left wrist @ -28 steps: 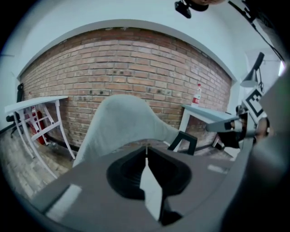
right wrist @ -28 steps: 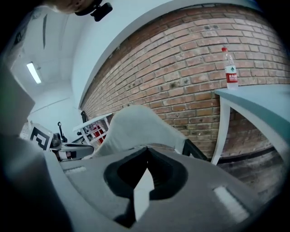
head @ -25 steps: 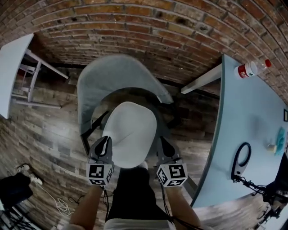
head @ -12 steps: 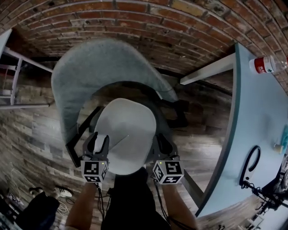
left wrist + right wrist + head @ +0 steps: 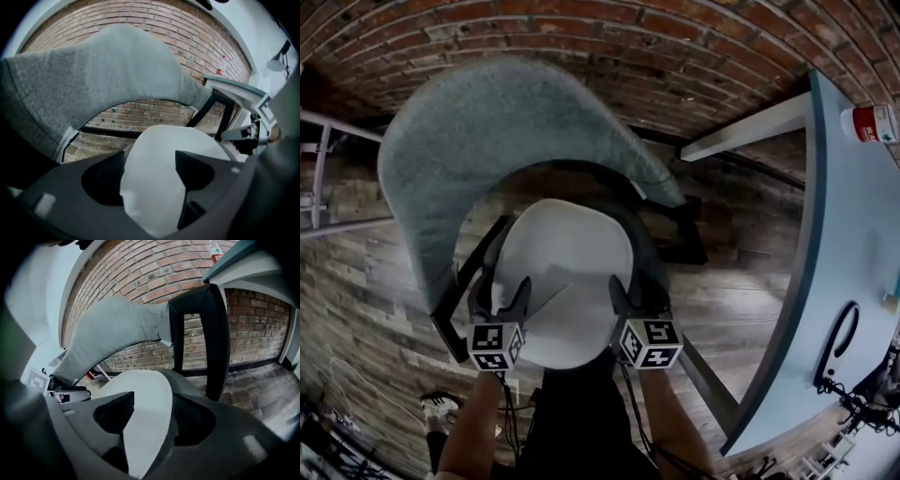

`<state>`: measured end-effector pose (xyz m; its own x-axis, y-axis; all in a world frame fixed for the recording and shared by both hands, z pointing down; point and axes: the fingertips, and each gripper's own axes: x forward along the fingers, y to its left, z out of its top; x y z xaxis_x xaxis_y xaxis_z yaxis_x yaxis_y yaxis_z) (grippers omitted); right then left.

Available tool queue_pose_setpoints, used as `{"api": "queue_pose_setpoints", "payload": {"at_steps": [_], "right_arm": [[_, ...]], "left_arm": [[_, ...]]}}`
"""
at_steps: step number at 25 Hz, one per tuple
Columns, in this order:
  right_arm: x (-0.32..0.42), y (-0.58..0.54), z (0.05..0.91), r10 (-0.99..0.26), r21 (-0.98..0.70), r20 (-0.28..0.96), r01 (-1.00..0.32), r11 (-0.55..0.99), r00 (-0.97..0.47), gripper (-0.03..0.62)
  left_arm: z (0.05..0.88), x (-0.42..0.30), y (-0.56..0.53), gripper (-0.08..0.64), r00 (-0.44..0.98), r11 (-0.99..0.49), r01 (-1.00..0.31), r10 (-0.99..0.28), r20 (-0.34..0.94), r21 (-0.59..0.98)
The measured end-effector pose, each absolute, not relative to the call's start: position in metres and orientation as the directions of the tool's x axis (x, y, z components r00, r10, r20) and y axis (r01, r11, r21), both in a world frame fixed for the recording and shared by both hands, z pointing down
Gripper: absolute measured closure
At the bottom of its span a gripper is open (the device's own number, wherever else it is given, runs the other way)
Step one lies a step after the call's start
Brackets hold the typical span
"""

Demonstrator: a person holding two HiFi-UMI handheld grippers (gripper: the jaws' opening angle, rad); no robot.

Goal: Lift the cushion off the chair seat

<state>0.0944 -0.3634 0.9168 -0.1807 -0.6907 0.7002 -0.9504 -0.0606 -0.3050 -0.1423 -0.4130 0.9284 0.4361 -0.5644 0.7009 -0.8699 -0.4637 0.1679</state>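
The white oval cushion (image 5: 567, 267) lies on the dark seat (image 5: 645, 258) of a chair with a curved grey backrest (image 5: 487, 122). My left gripper (image 5: 502, 298) is at the cushion's near left edge and my right gripper (image 5: 628, 295) at its near right edge. In the left gripper view the cushion's edge (image 5: 154, 140) sits between the spread jaws of the left gripper (image 5: 150, 164), which are opening. In the right gripper view the cushion (image 5: 140, 390) likewise lies between the opening jaws of the right gripper (image 5: 152, 408), next to the black chair frame (image 5: 211, 333).
A light blue table (image 5: 853, 234) runs along the right, with a red-labelled bottle (image 5: 872, 122) and a black cable loop (image 5: 839, 342) on it. A brick wall (image 5: 581, 37) stands behind the chair. A shoe (image 5: 441, 405) lies on the wooden floor at lower left.
Both grippers have come down with the cushion, which now rests on the seat. Their jaws, shut on its edges before, have spread apart.
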Motion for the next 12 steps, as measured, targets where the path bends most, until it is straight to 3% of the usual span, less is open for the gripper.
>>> {"api": "queue_pose_setpoints", "payload": {"at_steps": [12], "right_arm": [[0.092,-0.363,0.956,-0.620,-0.301,0.761,-0.950,-0.083,-0.188,0.327]], "left_arm": [[0.970,-0.147,-0.414,0.215,0.441,-0.413,-0.874,-0.456,0.773,0.255]]}}
